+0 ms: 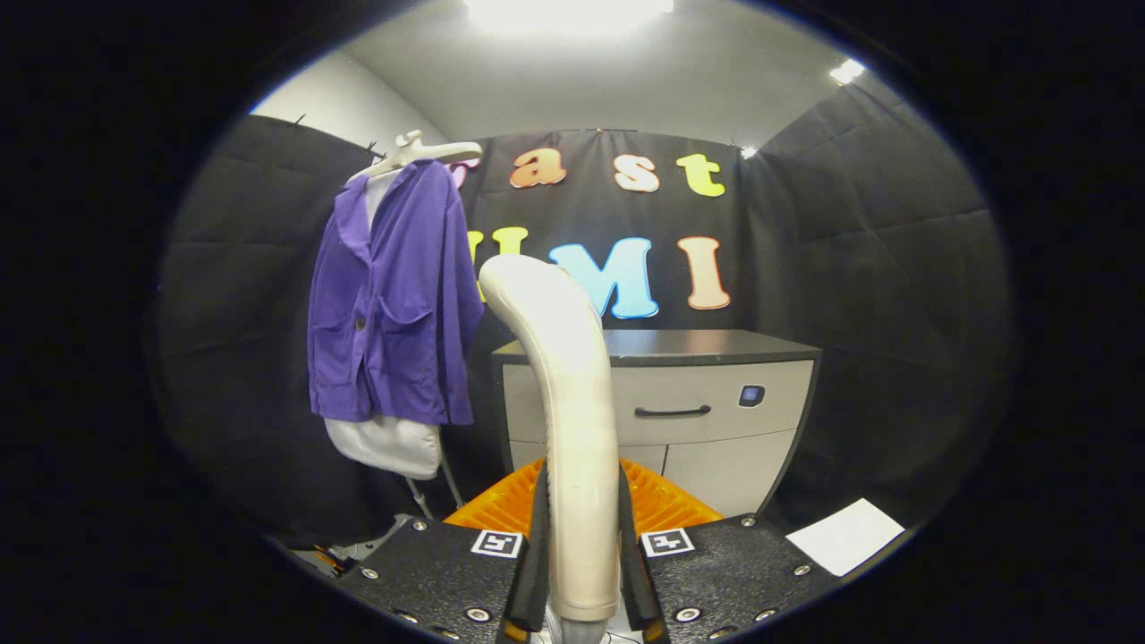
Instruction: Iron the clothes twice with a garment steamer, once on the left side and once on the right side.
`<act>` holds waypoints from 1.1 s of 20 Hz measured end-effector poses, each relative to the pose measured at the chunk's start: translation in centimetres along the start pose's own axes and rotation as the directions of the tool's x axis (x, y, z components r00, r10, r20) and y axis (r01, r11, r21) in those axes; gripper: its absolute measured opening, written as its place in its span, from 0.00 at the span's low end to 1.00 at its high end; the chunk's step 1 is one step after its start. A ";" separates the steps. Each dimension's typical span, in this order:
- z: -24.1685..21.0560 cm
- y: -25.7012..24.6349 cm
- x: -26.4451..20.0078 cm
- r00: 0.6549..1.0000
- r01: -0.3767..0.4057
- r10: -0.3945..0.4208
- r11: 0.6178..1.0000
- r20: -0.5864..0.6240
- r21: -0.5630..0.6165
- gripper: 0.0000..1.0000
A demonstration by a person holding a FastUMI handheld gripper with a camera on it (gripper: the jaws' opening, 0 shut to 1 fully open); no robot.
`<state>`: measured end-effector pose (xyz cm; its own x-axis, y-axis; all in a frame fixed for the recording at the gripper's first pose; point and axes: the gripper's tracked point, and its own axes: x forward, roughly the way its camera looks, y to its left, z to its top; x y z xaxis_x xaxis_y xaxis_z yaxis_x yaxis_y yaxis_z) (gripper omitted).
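Observation:
A cream garment steamer (566, 394) stands upright between my fingers, its curved head rising ahead of me. My gripper (581, 550) is shut on the steamer's handle, with both fingers pressing its sides. A purple jacket (389, 300) hangs on a white hanger (420, 152) over a white padded form (385, 443), ahead and to the left of the steamer. The jacket sits well beyond the steamer's head, apart from it.
A grey cabinet (707, 402) with a dark top and a drawer handle stands behind the steamer. An orange ribbed thing (657, 505) lies low just beyond my fingers. A white sheet (845, 535) lies on the floor to the right. The form's stand legs (429, 492) reach down left.

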<state>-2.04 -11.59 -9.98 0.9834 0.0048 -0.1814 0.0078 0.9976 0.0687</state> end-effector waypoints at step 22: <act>9.9 1.7 -1.5 0.970 0.181 -0.180 0.983 0.162 0.008 0.35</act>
<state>-1.65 -10.60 0.16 0.9820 -0.1863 -0.0297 0.1875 0.9814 0.0423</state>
